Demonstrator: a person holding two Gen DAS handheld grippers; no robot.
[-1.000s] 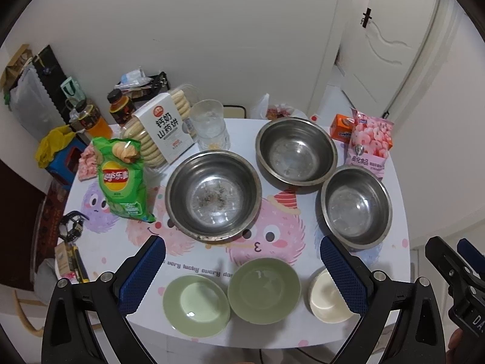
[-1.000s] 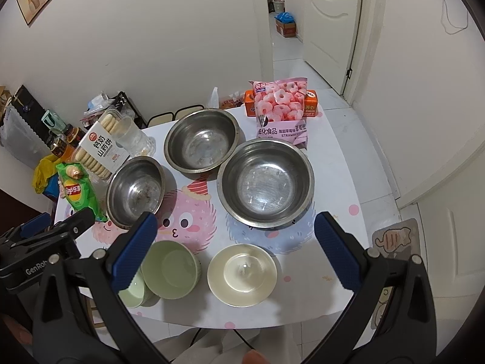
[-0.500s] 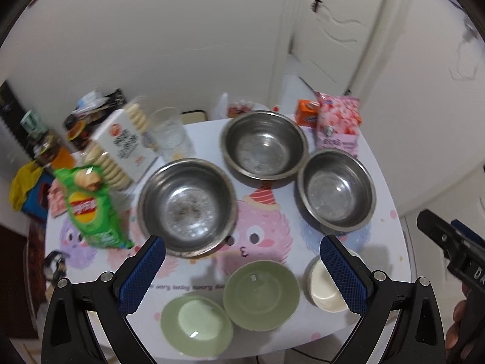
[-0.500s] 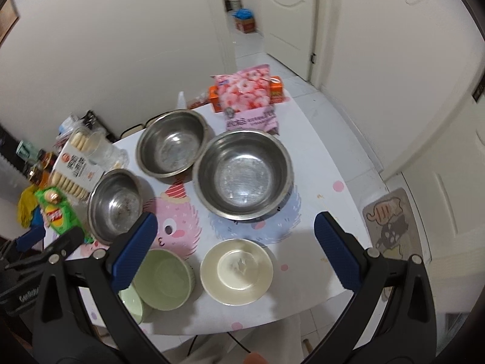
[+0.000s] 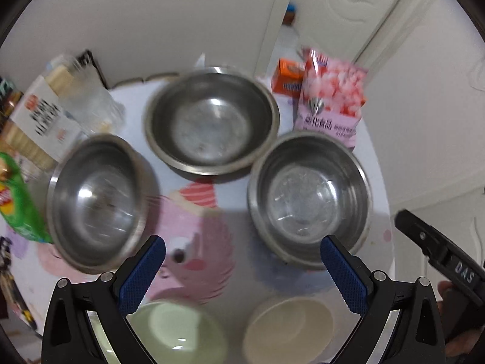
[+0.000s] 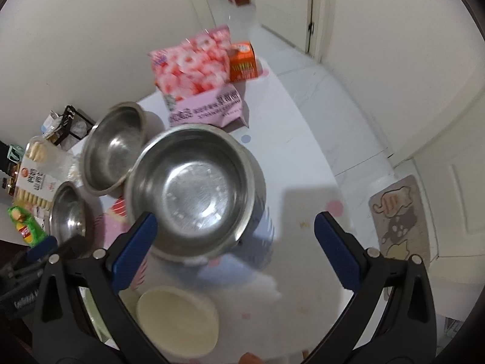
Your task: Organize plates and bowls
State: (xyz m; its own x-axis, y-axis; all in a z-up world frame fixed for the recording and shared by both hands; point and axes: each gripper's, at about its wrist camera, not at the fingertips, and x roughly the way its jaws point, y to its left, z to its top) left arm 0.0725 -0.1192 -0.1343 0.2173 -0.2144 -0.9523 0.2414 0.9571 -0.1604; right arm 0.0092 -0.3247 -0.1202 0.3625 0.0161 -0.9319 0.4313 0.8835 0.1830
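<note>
Three steel bowls stand on the round table: a left bowl (image 5: 94, 200), a back bowl (image 5: 212, 124) and a right bowl (image 5: 309, 200). A green bowl (image 5: 178, 330) and a cream bowl (image 5: 291, 324) sit at the near edge. My left gripper (image 5: 242, 273) hangs open above the table between the steel bowls and the small bowls, holding nothing. My right gripper (image 6: 235, 242) is open and empty, just right of the right steel bowl (image 6: 194, 191) and above the cream bowl (image 6: 177, 318). Both views are motion-blurred.
A pink snack bag (image 5: 330, 103) and an orange box (image 5: 288, 79) stand at the back right. A biscuit pack (image 5: 39, 121), a glass (image 5: 94, 106) and a green chip bag (image 5: 15, 200) crowd the left. A floor mat (image 6: 400, 215) lies right of the table.
Both grippers have swung to the right and come closer to the table. The bowls look larger, and the small green bowl at the left has slipped out of view. Nothing was grasped.
</note>
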